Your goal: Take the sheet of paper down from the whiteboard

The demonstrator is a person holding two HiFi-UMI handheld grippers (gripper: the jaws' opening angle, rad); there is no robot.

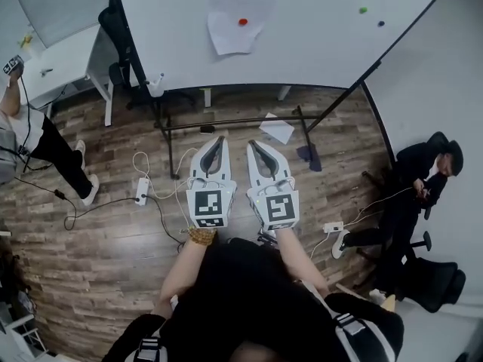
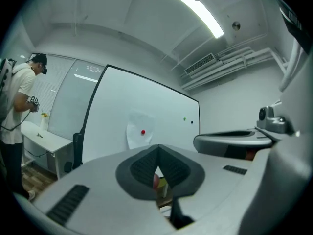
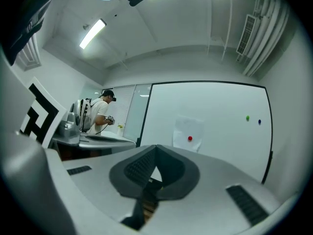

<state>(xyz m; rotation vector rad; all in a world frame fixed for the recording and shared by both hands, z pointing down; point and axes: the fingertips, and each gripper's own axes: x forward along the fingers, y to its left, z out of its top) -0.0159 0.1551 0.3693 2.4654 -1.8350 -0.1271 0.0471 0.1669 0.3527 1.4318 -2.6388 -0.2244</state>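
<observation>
A crumpled white sheet of paper hangs on the whiteboard, pinned by a red magnet. It also shows in the left gripper view, the paper ahead past the jaws, and in the right gripper view, the paper with its magnet. My left gripper and right gripper are side by side, pointing at the board and well short of it. Both are shut with nothing between the jaws.
A green magnet and a dark magnet sit on the board's right. Another sheet lies on the wood floor by the board's stand. Cables and a power strip lie at left. One person stands left, another sits right.
</observation>
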